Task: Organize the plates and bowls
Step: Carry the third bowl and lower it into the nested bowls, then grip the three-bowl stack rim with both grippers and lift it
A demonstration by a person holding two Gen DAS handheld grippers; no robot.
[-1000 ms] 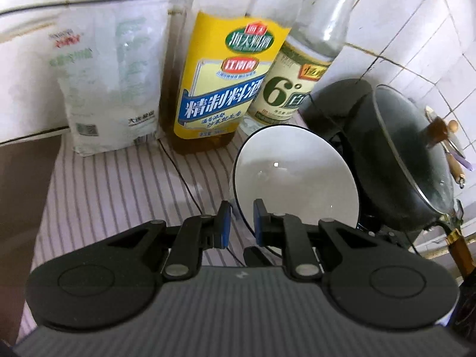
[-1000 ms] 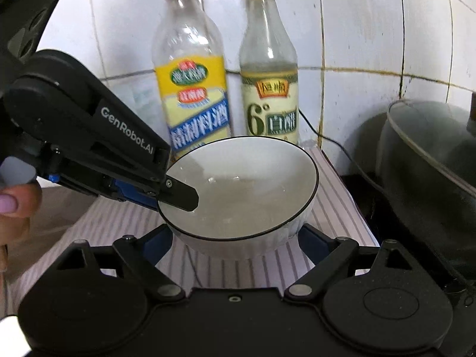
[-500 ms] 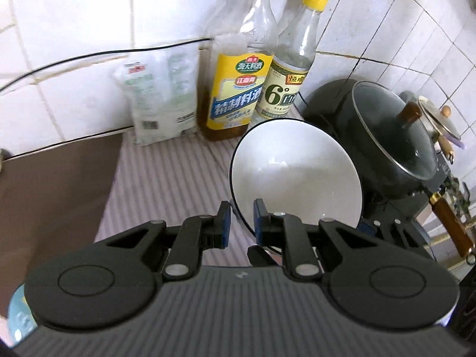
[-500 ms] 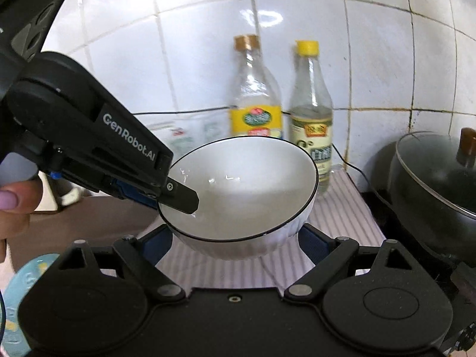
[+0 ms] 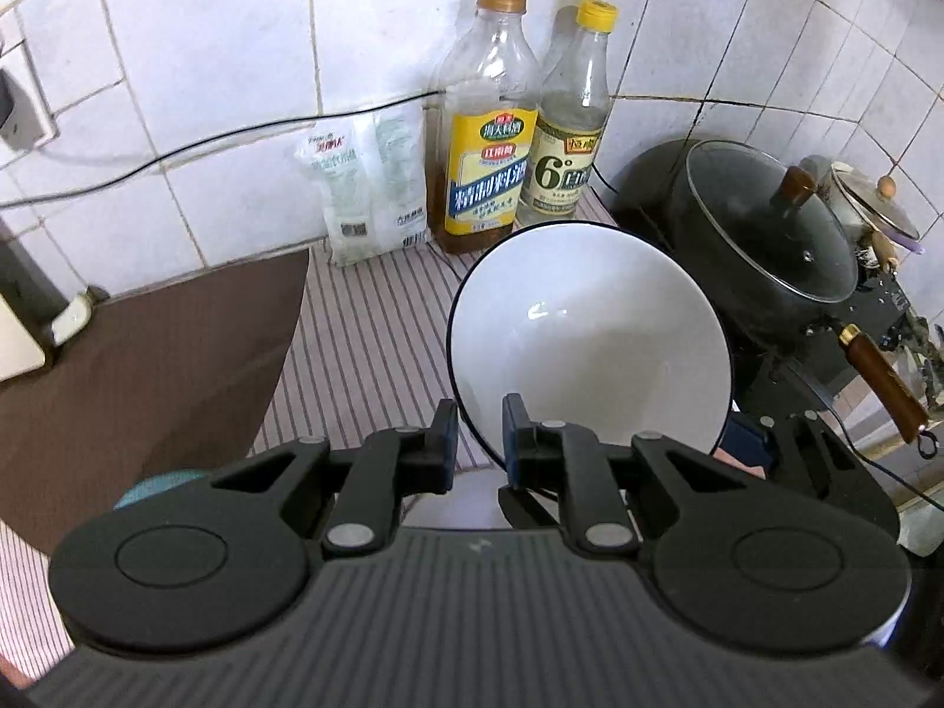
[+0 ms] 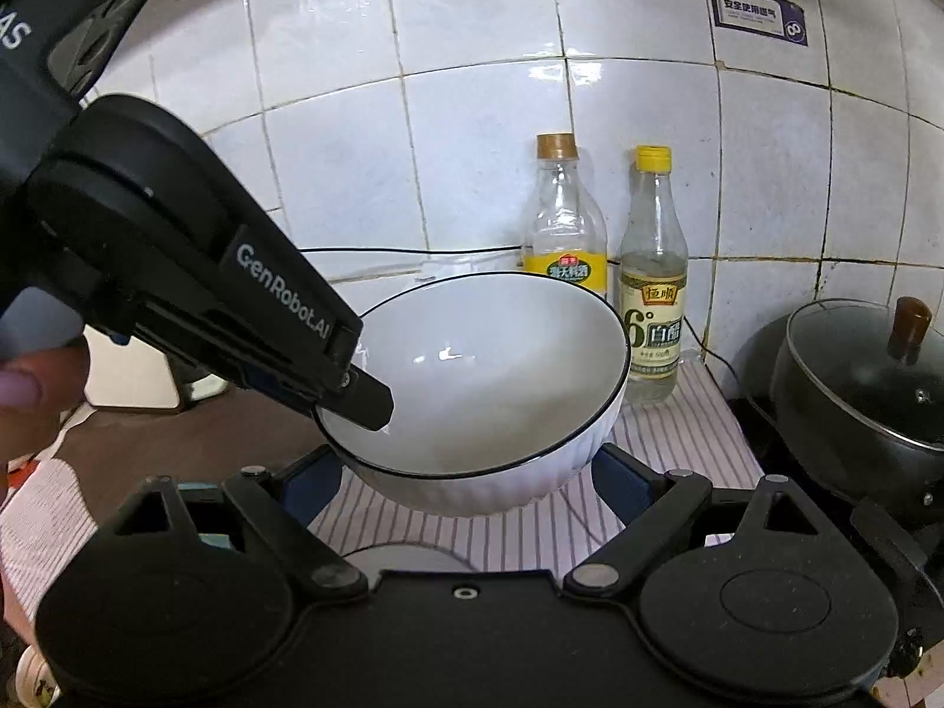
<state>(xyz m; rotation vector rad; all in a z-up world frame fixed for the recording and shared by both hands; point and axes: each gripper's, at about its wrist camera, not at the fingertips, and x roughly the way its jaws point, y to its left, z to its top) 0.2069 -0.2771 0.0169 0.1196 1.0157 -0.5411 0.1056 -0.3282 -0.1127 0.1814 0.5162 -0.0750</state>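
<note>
The white bowl (image 6: pixel 489 389) was held clear above the striped cloth (image 5: pixel 366 342), in front of two bottles (image 5: pixel 489 135). The left gripper (image 5: pixel 479 442) had its jaws clamped on the near rim; the right gripper (image 6: pixel 469 472) stood wide, cradling the bowl's ribbed sides, whether pressing could not be told.

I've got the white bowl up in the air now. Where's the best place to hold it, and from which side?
On the rim. The left gripper is shut on the bowl at its near-left edge, one finger inside, one outside: the thin black-edged wall suits a pinch. The right gripper straddles the ribbed, rounded body from the near side; whether its pads press cannot be told.
</note>
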